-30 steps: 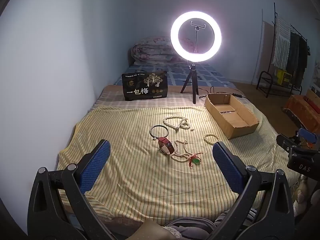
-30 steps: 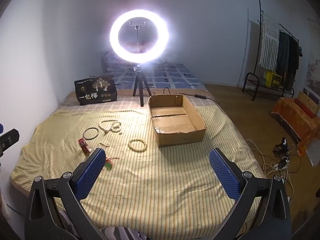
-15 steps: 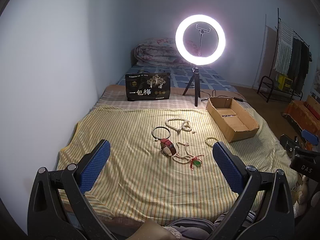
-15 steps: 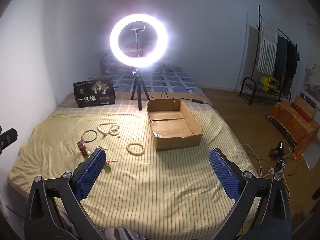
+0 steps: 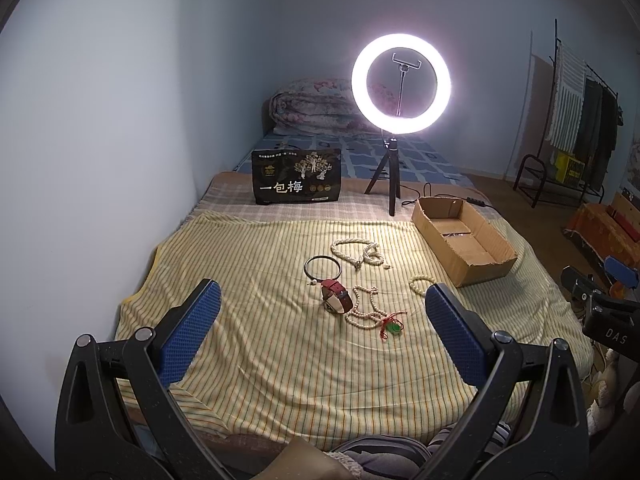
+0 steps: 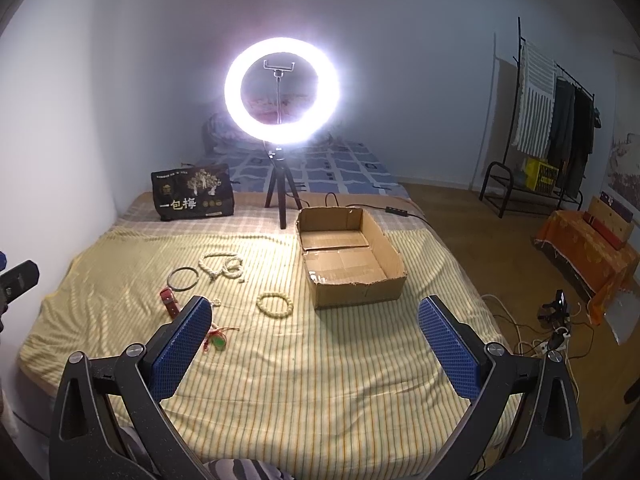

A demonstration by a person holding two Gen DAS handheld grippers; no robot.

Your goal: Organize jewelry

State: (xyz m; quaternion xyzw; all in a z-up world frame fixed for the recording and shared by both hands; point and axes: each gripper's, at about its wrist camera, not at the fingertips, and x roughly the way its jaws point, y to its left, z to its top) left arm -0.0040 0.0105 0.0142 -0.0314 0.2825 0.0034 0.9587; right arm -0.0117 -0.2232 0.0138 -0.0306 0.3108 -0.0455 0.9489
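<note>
Jewelry lies on the yellow striped bedspread (image 5: 260,352): a long cream bead necklace (image 5: 356,252), a black bangle (image 5: 322,267), a red-strapped watch (image 5: 336,300), a bead strand with a green pendant (image 5: 370,312) and a small cream bead bracelet (image 5: 420,285). An open, empty-looking cardboard box (image 5: 464,240) sits to their right. My left gripper (image 5: 320,316) is open and empty, held above the near part of the bed. My right gripper (image 6: 314,332) is open and empty too, nearer the box (image 6: 348,260); the bracelet (image 6: 275,303) lies ahead of it.
A lit ring light on a tripod (image 5: 400,88) and a black printed bag (image 5: 297,176) stand behind the jewelry. A wall runs along the left. A clothes rack (image 6: 552,120), an orange-covered stand (image 6: 588,248) and cables on the floor (image 6: 540,340) are on the right.
Both views have drifted slightly, the bed and its objects sliding a little in frame. The jewelry has not moved and both grippers stay open.
</note>
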